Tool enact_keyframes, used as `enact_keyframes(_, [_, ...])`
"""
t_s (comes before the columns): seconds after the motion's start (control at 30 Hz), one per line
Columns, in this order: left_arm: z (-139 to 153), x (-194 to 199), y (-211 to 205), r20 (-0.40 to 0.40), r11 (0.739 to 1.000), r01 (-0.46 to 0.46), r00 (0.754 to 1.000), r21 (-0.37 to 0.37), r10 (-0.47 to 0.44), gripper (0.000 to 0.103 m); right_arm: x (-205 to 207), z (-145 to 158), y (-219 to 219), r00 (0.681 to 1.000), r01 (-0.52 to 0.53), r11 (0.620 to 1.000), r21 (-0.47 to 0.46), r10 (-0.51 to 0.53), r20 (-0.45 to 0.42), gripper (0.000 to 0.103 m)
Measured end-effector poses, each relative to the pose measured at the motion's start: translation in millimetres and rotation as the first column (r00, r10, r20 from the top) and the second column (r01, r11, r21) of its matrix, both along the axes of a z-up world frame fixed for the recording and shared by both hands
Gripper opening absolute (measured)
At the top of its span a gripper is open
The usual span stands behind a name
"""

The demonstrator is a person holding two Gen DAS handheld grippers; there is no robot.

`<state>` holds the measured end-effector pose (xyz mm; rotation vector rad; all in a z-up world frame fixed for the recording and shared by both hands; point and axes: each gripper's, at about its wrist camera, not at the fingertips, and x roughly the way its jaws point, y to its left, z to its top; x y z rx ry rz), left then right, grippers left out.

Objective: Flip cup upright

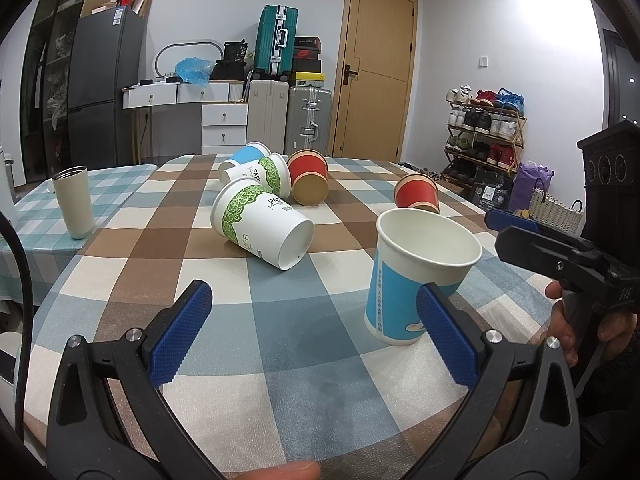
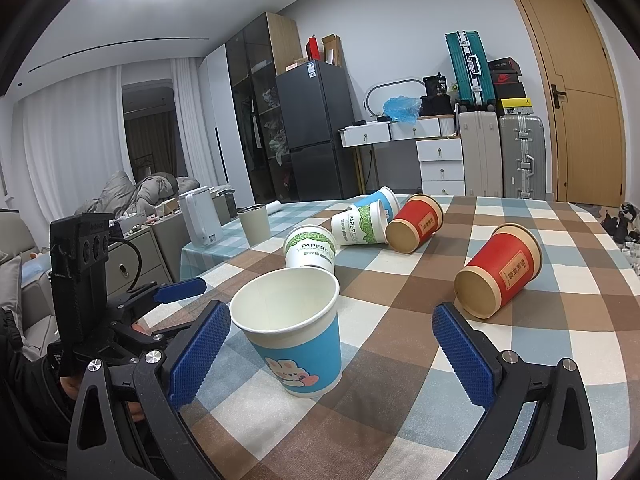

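A blue and white paper cup with a rabbit picture (image 2: 298, 340) stands upright, mouth up, on the checked tablecloth; it also shows in the left wrist view (image 1: 416, 280). My right gripper (image 2: 332, 350) is open, its blue pads on either side of the cup without touching it. My left gripper (image 1: 316, 328) is open and empty, just left of the cup. Other cups lie on their sides: a green-leaf cup (image 1: 262, 224), a second green-leaf cup (image 1: 264, 176), a blue one (image 1: 244, 158) and two red ones (image 1: 308, 176) (image 1: 416, 194).
A beige metal tumbler (image 1: 74, 202) stands upright at the table's left. The right gripper's body (image 1: 568, 256) shows at the right of the left wrist view. A white kettle (image 2: 200, 218) stands beyond the table. Suitcases, a fridge and a door line the far wall.
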<state>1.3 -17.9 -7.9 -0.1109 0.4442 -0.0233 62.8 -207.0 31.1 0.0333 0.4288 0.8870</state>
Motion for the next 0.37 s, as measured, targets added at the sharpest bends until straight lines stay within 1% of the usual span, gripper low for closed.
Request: enact_keyframes(0.37, [1.6, 0.3, 0.3, 0.001, 1.0, -0.001, 1.0, 0.006, 0.001, 0.102, -0.1, -0.7, -0.1, 1.0, -0.001, 1.0, -0.001, 0.001, 0.0, 0.103])
